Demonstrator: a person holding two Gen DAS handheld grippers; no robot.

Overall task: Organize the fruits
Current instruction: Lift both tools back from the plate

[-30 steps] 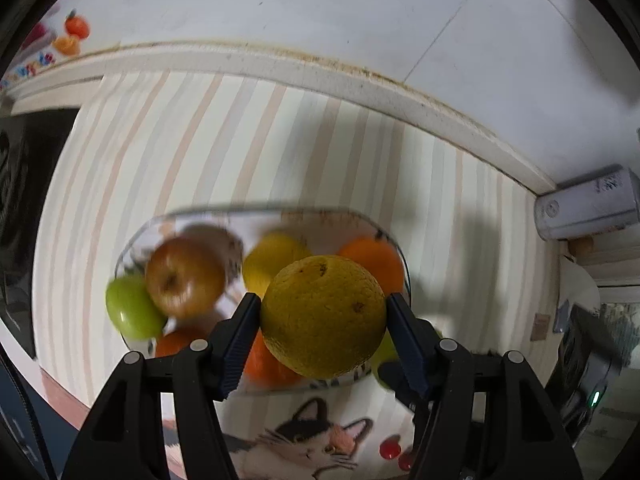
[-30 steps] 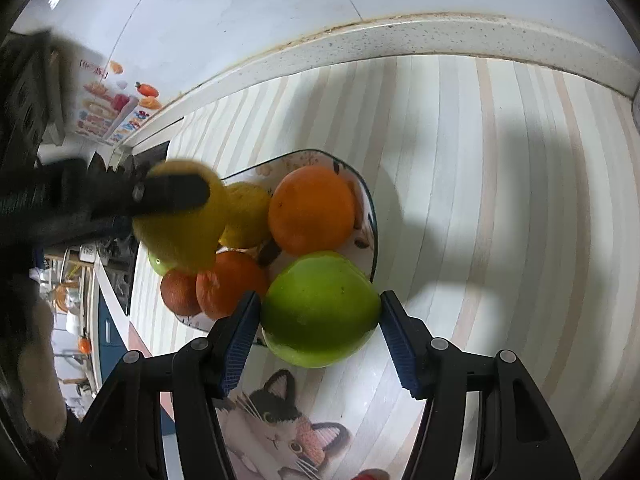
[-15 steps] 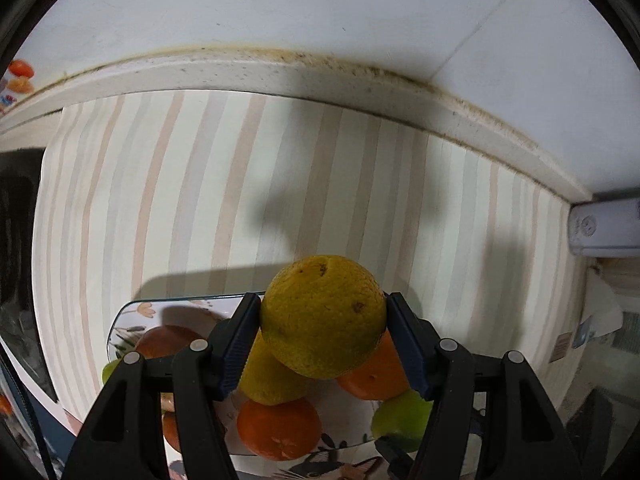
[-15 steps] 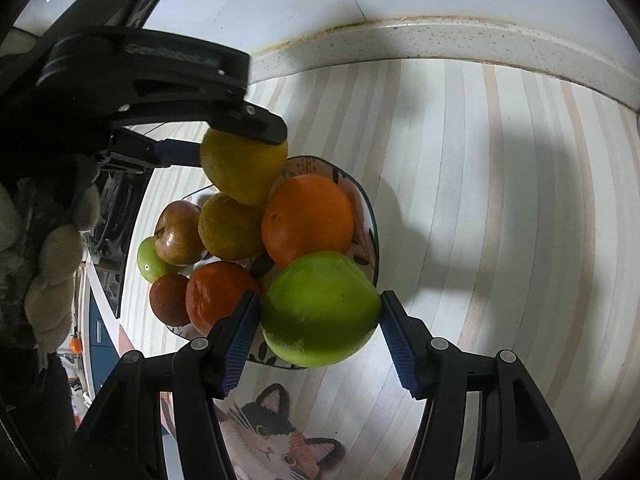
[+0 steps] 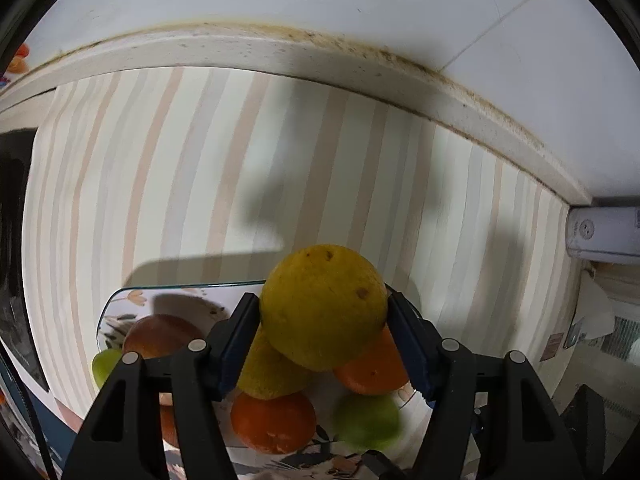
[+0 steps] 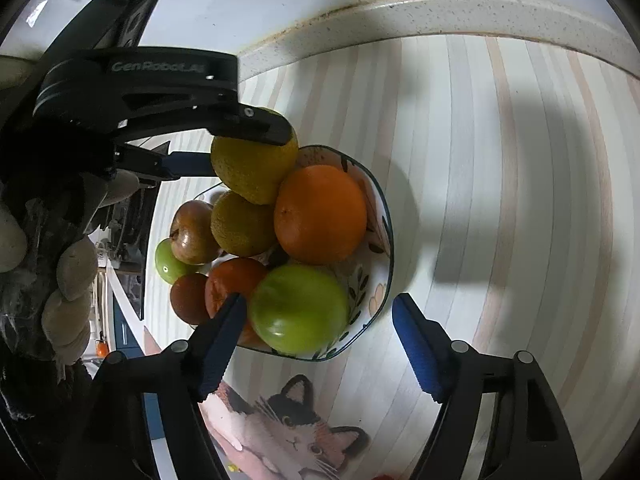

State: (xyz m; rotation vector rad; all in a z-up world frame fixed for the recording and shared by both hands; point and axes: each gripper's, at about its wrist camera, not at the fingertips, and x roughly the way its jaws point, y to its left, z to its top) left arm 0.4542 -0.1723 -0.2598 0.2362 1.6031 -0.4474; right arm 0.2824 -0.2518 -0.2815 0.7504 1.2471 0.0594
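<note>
My left gripper [image 5: 322, 320] is shut on a yellow citrus fruit [image 5: 323, 306] and holds it over the flower-patterned bowl [image 5: 120, 300]. It shows in the right wrist view too [image 6: 254, 164], low over the far fruits. My right gripper [image 6: 318, 336] is open. A green apple [image 6: 299, 308] lies between its pads at the bowl's near rim [image 6: 380, 280], touching the left pad. The bowl holds a big orange [image 6: 320, 214], another yellow fruit [image 6: 240, 228], a brown apple [image 6: 192, 232] and several more.
The bowl stands on a striped counter [image 6: 500, 200] with a raised stone back edge [image 6: 440, 16]. A cat-picture mat [image 6: 288, 432] lies in front of the bowl. A white box [image 5: 604, 236] sits at the counter's right end.
My right gripper has opened and let the green apple down into the bowl. My left gripper has brought the yellow fruit forward and lower over the bowl.
</note>
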